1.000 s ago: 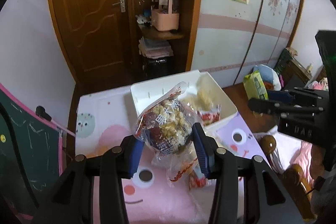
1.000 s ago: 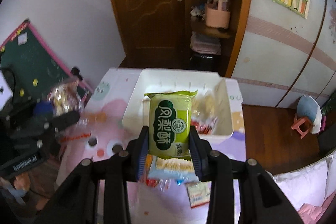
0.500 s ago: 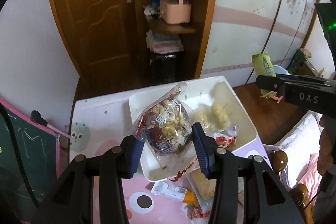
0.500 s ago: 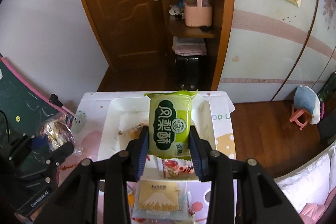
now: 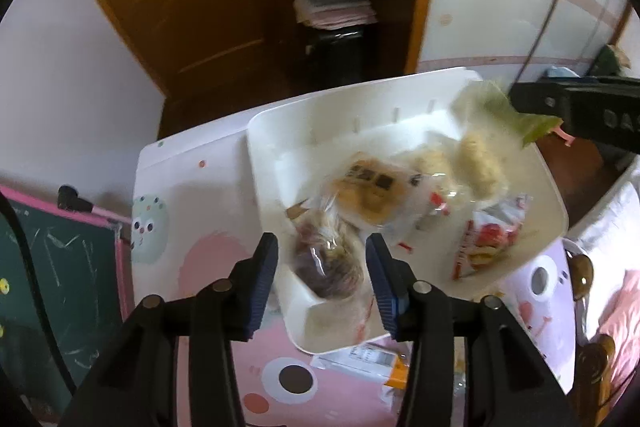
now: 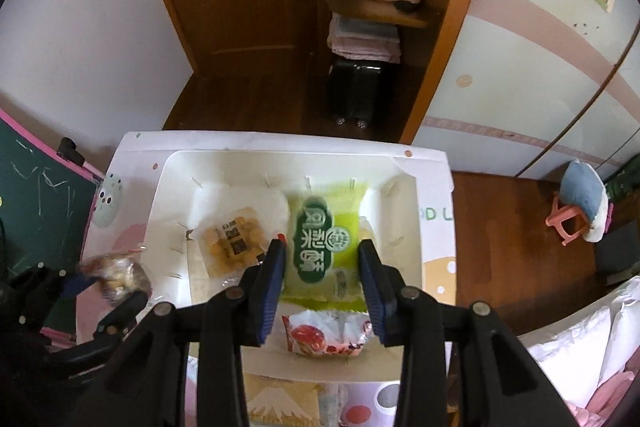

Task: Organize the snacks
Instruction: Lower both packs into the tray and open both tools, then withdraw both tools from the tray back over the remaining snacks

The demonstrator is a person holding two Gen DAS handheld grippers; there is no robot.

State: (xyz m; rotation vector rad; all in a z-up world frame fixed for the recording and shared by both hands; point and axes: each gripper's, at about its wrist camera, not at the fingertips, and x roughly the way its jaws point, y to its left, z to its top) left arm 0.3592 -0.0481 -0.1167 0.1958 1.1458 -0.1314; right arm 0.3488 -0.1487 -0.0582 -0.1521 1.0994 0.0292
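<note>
Both grippers hang over the white bin point(image 6: 404, 187) to drop snacks in: the left gripper point(image 5: 322, 273) is opening around its clear nut bag point(image 5: 326, 263), while the right gripper point(image 6: 320, 267) flanks the green packet point(image 6: 326, 243), grip unclear.

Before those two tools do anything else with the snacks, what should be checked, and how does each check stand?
1. Left tool above white bin: ok.
2. Left tool's jaws opening, nut bag loose between them: ok.
3. Right tool above the bin: ok.
4. Right tool's hold on green pack: cannot tell, blurred.
5. Every snack off the table: not ok, an orange packet lies outside.
</note>
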